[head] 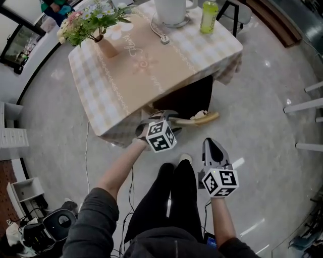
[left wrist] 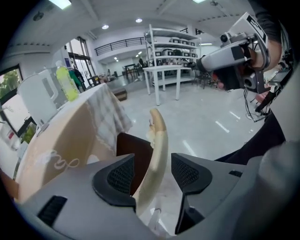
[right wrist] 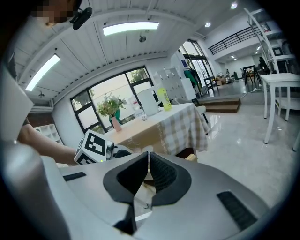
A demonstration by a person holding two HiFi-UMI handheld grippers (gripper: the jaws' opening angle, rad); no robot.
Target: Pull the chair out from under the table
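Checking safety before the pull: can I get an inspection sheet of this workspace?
Surface: cloth-covered table.
Job's things: chair tucked under the table, wooden top rail sticking out.
Clutter: flower vase, white jug, green bottle on the table.
Grippers: left claw open around the rail; right claw shut, empty.
Cables: white cord on the tabletop; thin cable on the floor beside the table.
Surroundings: glossy floor; white furniture legs at the head view's right.
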